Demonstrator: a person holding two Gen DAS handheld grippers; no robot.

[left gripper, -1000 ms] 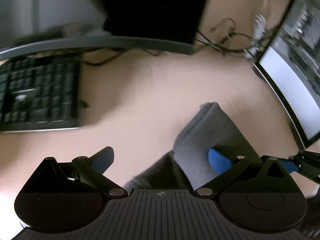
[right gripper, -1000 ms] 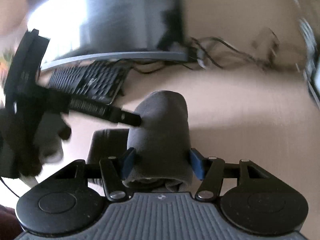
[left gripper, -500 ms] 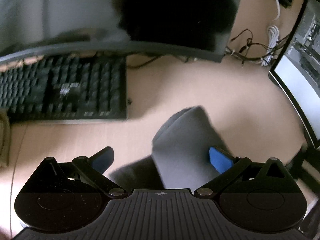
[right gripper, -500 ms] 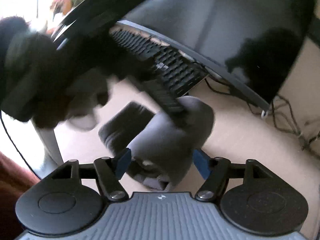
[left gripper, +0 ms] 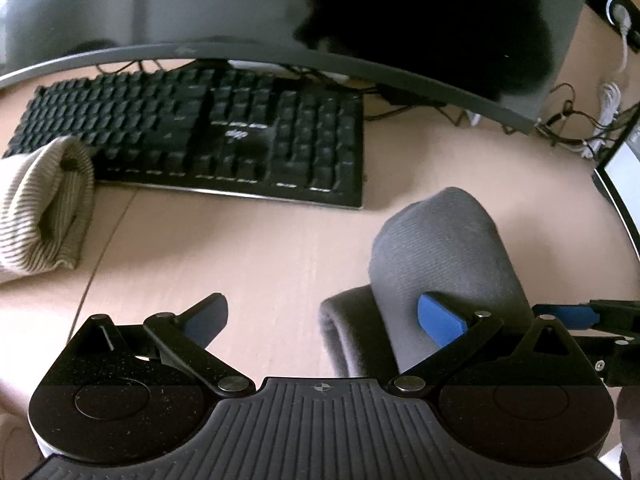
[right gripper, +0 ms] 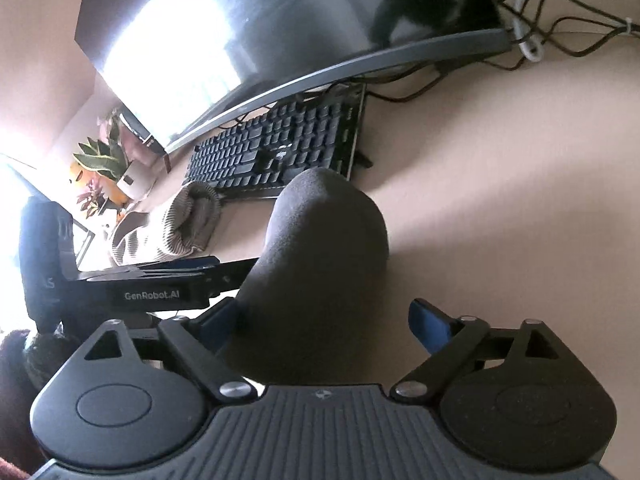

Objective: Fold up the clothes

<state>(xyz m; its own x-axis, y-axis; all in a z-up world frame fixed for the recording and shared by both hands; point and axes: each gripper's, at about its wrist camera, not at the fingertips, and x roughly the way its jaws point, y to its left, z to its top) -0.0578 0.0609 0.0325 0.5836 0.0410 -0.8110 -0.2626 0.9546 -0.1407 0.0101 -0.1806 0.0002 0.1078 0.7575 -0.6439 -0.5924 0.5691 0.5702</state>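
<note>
A folded grey garment point(right gripper: 320, 248) lies as a rounded bundle on the beige desk point(right gripper: 500, 220), just in front of the keyboard. My right gripper point(right gripper: 324, 322) straddles its near end with jaws opening. The left pad sits at the cloth's side and the right pad stands clear of it. In the left wrist view the grey garment point(left gripper: 440, 248) is at the right. My left gripper point(left gripper: 324, 316) is wide open, its right pad against the bundle and its left pad over bare desk. One of the right gripper's fingers point(left gripper: 568, 316) shows at the right edge.
A black keyboard point(left gripper: 224, 136) lies under a curved monitor point(left gripper: 280, 12). A striped beige garment point(left gripper: 44, 208) is rolled up at the keyboard's left end. A second screen point(left gripper: 624, 172) and cables point(left gripper: 580, 120) stand at the right. Potted plants point(right gripper: 100, 160) stand far left.
The right jaws have spread off the grey bundle they were gripping, and that gripper has come down. The left gripper slid sideways, bringing the keyboard and striped garment into its view.
</note>
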